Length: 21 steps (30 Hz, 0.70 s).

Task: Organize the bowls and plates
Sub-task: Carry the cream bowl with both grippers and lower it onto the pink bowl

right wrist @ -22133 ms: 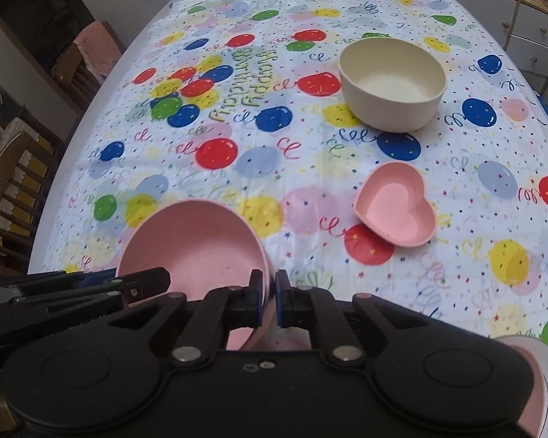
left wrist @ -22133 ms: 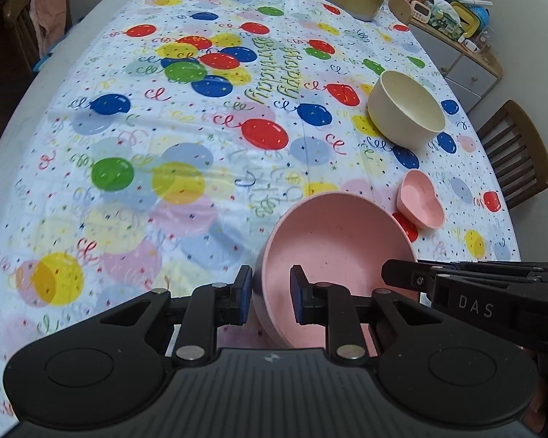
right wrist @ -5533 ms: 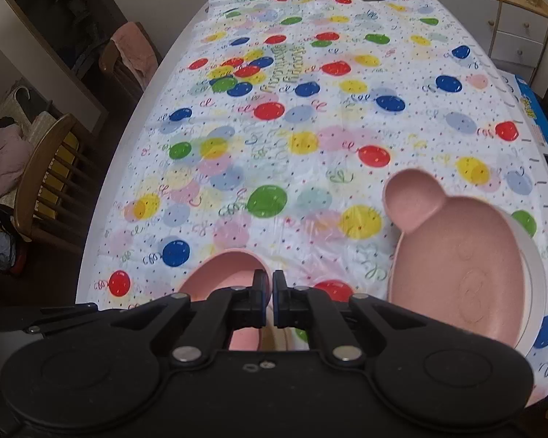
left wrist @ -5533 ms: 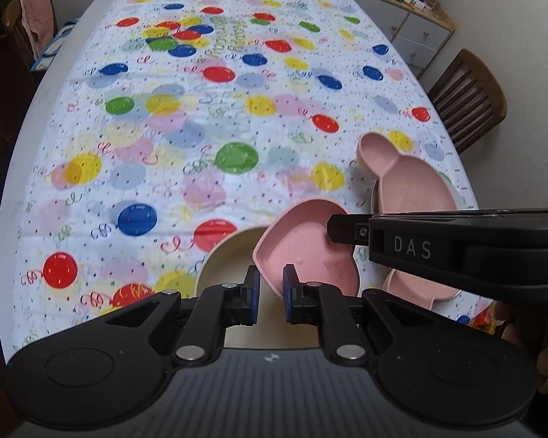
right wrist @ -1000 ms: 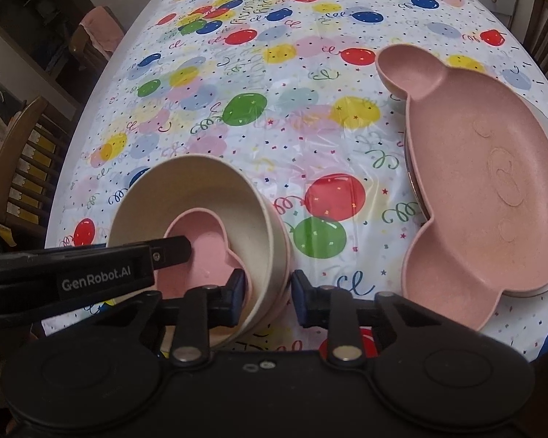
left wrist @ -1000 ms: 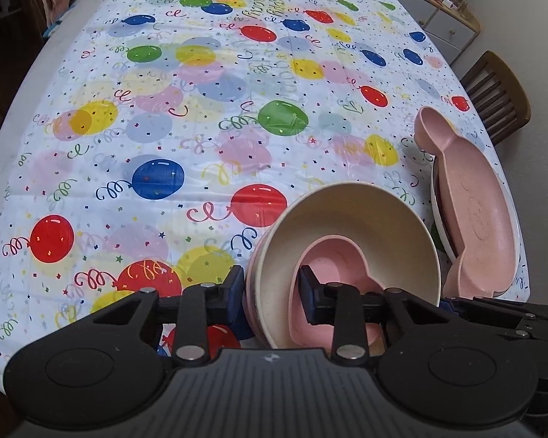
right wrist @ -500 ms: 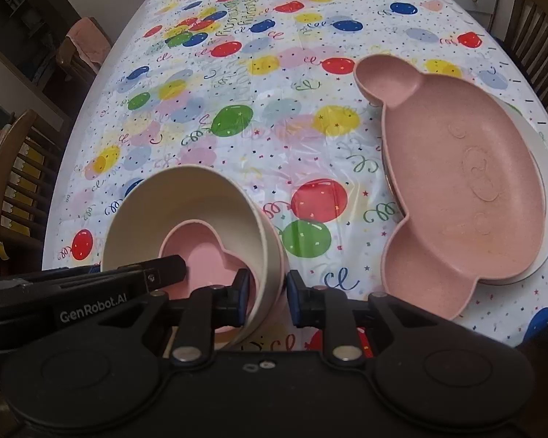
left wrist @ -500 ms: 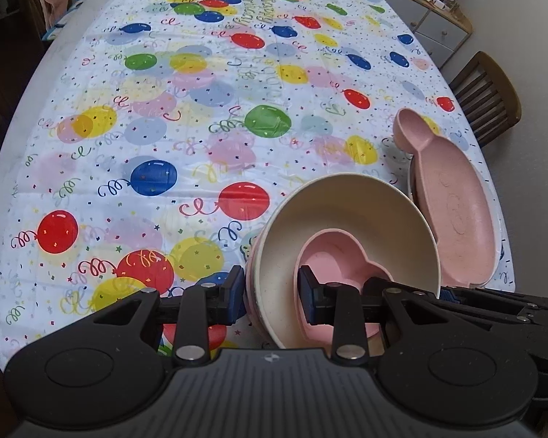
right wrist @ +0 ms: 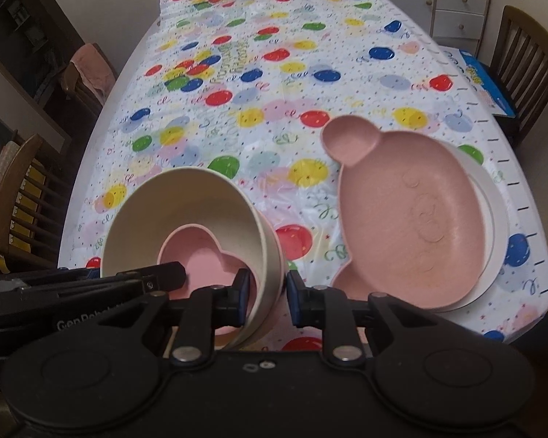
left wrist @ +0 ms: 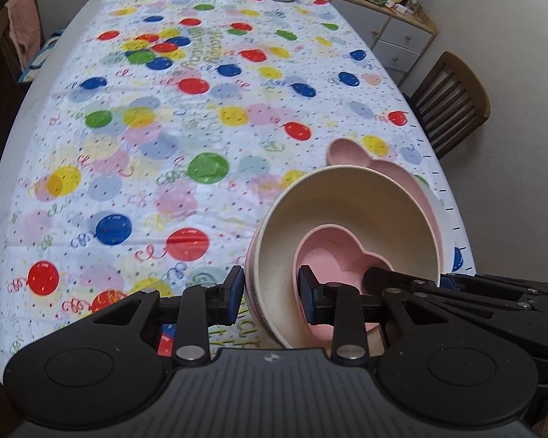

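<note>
Gripping opposite sides of the nested stack's rim, the left claw (left wrist: 270, 290) and right claw (right wrist: 266, 299) have raised it off the tabletop (left wrist: 135, 168) since a second ago. The cream bowl (left wrist: 347, 215) sits in a pink bowl (left wrist: 250, 273) and holds the heart dish (left wrist: 332, 252). To its right lies the bear plate (right wrist: 413, 219), probably the stack's destination.

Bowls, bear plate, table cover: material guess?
Cream bowl and heart dish: matte with faint specks, thick rims; likely wheat-straw or bamboo-fibre plastic, not certain. Bear-shaped plate: same speckled matte pink, embossed circles. Tablecloth: thin plastic film, glossy with glare patches and wrinkles.
</note>
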Available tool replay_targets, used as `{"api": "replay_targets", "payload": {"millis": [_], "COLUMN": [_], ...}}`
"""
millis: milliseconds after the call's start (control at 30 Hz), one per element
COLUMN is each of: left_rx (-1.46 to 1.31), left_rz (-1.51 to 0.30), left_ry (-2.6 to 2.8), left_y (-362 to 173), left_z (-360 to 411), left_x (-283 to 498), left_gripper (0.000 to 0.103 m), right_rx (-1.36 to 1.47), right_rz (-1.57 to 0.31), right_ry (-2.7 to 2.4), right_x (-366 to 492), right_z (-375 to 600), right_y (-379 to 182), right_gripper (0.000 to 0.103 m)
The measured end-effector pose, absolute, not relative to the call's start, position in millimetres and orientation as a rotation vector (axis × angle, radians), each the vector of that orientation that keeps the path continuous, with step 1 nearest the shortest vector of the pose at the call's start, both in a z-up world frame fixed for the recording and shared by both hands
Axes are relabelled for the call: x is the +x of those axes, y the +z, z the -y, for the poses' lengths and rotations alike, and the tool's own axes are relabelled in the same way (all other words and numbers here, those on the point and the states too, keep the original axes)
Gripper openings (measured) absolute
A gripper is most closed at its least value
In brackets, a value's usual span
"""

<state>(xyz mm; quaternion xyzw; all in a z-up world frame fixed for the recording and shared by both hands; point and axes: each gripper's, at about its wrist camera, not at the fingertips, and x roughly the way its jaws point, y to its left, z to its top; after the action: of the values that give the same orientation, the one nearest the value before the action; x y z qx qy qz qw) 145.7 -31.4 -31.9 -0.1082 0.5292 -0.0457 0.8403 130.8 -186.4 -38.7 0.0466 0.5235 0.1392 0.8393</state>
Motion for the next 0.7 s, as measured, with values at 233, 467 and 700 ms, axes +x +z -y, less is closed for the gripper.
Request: {"api": "replay_targets", "payload": {"millis": [233,467,700], "left_rx": [-0.201,-0.182,-0.170], "left_rz": [-1.107,-1.110,-1.145], "left_ry": [-0.128,-0.152,-0.155], "left_y": [-20.2,-21.2,-36.0], "left_z": [73.9,117.7,151.7], "left_x": [169.7,196.0,218.8], "left_gripper": [0.031,0.031,0.031], "right_rx": [0.119,0.125,0.134], "right_rz": [-1.075,-1.060,-1.075], "right_ry": [0.265,0.235,0.211], "right_x": [145.8,166.1,188.6], "right_z": [223.1,263.7,300.5], "right_y": [-22.2,-15.4,-22.9], "right_gripper": [0.020,0.020,0.020]}}
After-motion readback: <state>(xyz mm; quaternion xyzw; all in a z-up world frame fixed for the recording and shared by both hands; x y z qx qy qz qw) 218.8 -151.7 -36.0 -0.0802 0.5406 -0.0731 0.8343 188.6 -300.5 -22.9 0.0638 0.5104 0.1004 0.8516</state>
